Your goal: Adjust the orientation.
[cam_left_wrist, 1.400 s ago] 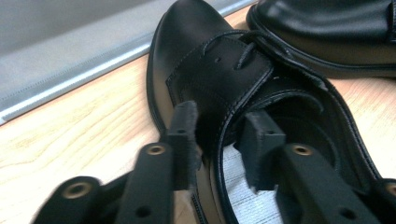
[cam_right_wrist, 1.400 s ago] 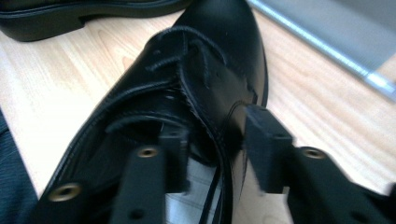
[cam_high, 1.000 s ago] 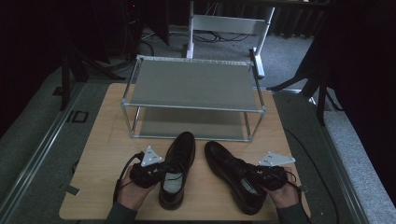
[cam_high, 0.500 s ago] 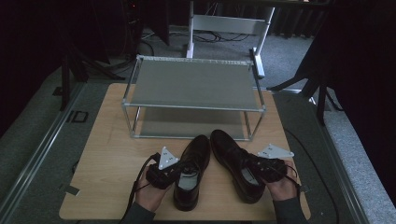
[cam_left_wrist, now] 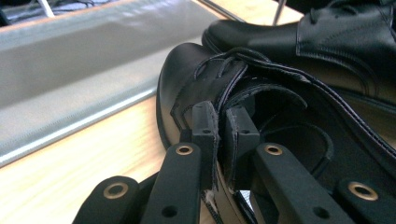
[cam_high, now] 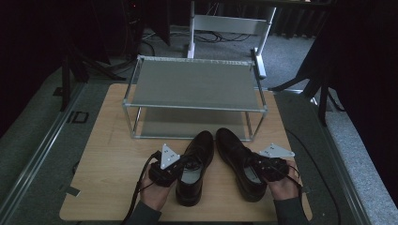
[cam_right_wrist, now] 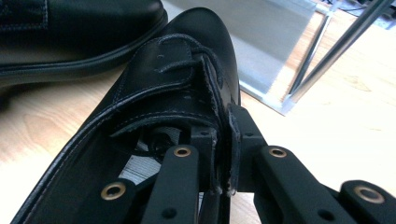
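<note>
The two black lace-up shoes stand side by side on the wooden counter (cam_high: 108, 159), toes pointing at the two-tier metal shoe rack (cam_high: 195, 84) just beyond them, so the work of shelving the pair looks barely started: both are gripped, neither is lifted onto a shelf, and both tiers of the rack are bare. The left shoe (cam_high: 193, 166) sits near the middle of the counter, its toe close to the rack's lower tier; the right shoe (cam_high: 239, 161) lies just beside it, angled slightly, the two toes nearly touching. The left gripper (cam_left_wrist: 220, 128) has just been closing its fingers, and they now stand narrow, pinching the leather collar of the left shoe beside the laces, one finger inside the opening and one outside. The right gripper (cam_right_wrist: 223, 140) is clamped in the same way on the side wall of the right shoe, its fingers almost together with only the thin leather edge between them. What seems left is to raise each shoe and set it on the rack.
</note>
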Motion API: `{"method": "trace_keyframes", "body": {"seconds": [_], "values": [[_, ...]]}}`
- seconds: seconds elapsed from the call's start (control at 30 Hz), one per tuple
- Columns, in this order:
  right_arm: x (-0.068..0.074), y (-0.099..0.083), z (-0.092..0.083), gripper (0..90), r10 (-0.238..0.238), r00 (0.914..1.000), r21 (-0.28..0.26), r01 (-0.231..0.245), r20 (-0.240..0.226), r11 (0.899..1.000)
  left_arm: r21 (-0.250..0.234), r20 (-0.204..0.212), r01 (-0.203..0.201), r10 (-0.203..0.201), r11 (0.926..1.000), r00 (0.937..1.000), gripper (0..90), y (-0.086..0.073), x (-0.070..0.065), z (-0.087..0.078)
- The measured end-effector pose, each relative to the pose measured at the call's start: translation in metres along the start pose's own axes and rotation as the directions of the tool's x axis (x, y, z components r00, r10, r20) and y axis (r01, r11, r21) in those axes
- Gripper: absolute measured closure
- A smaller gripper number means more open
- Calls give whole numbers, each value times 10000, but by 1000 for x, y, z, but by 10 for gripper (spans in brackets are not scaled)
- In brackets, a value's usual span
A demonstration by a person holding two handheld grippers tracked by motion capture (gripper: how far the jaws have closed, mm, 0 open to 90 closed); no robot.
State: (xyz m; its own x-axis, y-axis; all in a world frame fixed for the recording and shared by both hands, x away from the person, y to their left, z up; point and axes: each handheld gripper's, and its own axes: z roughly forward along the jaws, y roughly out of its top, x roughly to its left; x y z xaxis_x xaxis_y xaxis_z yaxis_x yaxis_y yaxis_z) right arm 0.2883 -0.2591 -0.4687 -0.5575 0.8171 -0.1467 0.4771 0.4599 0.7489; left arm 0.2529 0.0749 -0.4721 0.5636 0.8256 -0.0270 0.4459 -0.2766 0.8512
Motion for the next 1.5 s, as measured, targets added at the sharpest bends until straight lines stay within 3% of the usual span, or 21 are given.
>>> {"method": "trace_keyframes", "body": {"seconds": [0.27, 0.4, 0.57, 0.7, 0.93, 1.07, 1.37, 1.5], "values": [[2, 3, 7, 824, 133, 9987, 255, -145, 483, 9996, -149, -569, -456, 447, 9988, 9974, 852, 1, -20, 16], [6, 4, 10, 823, -195, 9972, 495, 159, 728, 9986, -144, -826, -730, 716, 9972, 9940, 852, 0, -29, 19], [7, 3, 6, 824, -179, 9973, 491, 144, 715, 9987, -39, -1285, -1055, 1041, 9944, 9862, 852, -1, -38, 21], [7, 3, 1, 824, -102, 9970, 468, 67, 766, 9989, 6, -1396, -1101, 1091, 9939, 9842, 851, -2, -43, 24], [15, 1, 4, 820, -276, 9970, 804, 218, 729, 9965, 326, -1114, -1395, 1423, 9897, 9835, 844, -6, -57, 31], [18, 1, 3, 817, -296, 9984, 922, 251, 485, 9954, 433, -898, -1364, 1398, 9897, 9861, 834, -6, -62, 32], [31, 5, 0, 805, -470, 9988, 980, 478, -107, 9940, 432, -531, -976, 999, 9943, 9936, 817, -6, -68, 32], [32, 2, -1, 803, -512, 9983, 1011, 538, -278, 9934, 440, -409, -605, 623, 9972, 9972, 813, -6, -68, 32]]}}
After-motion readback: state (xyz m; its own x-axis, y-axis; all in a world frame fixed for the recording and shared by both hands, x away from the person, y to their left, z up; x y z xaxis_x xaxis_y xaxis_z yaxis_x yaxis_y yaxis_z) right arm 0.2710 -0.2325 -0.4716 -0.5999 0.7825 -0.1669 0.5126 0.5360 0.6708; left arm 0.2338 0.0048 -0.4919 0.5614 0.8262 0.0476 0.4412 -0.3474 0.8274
